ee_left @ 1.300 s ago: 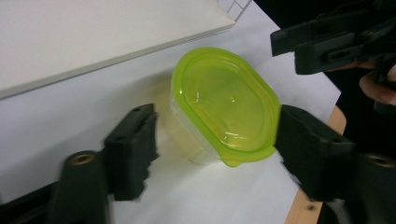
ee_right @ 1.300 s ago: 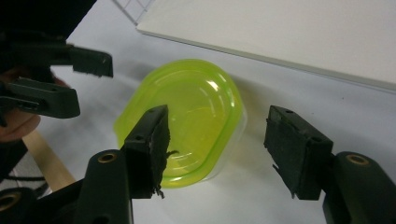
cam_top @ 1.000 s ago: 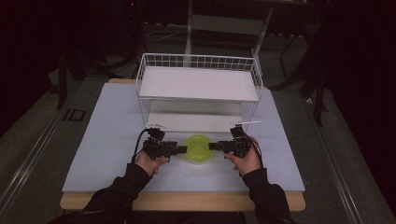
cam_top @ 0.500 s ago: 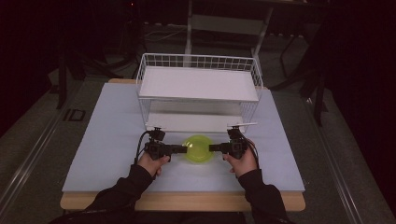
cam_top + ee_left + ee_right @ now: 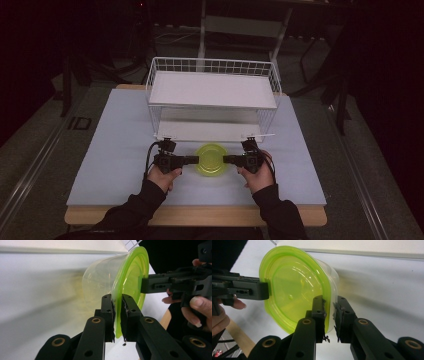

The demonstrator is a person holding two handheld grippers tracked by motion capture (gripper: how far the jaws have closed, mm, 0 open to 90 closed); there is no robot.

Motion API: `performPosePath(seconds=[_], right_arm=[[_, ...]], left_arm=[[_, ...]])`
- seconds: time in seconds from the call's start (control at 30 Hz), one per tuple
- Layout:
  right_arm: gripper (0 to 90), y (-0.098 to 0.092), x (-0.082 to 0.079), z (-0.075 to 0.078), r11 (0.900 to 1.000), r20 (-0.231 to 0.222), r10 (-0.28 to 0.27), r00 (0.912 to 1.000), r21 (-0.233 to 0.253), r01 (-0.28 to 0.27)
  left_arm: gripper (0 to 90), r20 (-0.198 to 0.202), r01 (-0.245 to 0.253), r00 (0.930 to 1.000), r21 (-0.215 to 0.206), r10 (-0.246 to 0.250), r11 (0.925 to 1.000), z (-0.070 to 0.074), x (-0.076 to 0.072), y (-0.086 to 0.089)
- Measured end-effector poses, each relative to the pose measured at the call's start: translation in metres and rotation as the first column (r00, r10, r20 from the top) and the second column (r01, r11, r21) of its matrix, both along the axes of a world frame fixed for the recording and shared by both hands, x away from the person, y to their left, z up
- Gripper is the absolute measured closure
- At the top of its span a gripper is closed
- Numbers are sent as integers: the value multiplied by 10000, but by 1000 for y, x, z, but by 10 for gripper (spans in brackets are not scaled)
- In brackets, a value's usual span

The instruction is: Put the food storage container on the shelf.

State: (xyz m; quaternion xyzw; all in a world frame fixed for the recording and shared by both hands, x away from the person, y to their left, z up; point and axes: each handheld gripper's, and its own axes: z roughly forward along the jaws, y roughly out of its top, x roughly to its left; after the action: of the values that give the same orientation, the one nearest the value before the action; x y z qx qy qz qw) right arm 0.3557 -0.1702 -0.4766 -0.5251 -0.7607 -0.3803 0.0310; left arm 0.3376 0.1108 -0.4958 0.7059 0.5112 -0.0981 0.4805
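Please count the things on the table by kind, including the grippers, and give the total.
Green-lidded clear container: 1
White wire basket: 1
Grippers, left and right: 2
Total: 4

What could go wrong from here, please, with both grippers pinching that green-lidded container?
1. Both the left gripper and right gripper pinch only the thin rim of the green lid; it could slip out.
2. Uneven pulling might pop the lid off the clear container.
3. The wire basket stands close ahead; a forward lift might snag it.
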Motion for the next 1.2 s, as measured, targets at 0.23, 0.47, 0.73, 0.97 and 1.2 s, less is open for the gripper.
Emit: performPosePath(seconds=[0.23, 0.47, 0.73, 0.97, 1.2], right_arm=[[794, 2, -8, 17, 9999, 599, 125, 9981, -94, -119], [795, 5, -21, 50, 9995, 1579, 303, 9870, -161, -281], [799, 5, -29, 77, 9987, 2077, 468, 9771, 76, -494], [799, 8, -30, 101, 9985, 2473, 483, 9677, 134, -533], [799, 9, -25, 124, 9982, 2651, 440, 9632, 275, -532]], left_arm=[[822, 208, 59, 9998, 88, -61, 9999, 17, -5, 2], [822, 687, 24, 9976, -216, -9, 9998, 40, -13, 6], [821, 1313, 88, 9913, -368, -38, 9993, 68, -20, 12], [821, 1825, 28, 9832, -423, 49, 9991, 93, -20, 15], [822, 2185, -45, 9757, -421, 136, 9991, 119, -15, 18]])
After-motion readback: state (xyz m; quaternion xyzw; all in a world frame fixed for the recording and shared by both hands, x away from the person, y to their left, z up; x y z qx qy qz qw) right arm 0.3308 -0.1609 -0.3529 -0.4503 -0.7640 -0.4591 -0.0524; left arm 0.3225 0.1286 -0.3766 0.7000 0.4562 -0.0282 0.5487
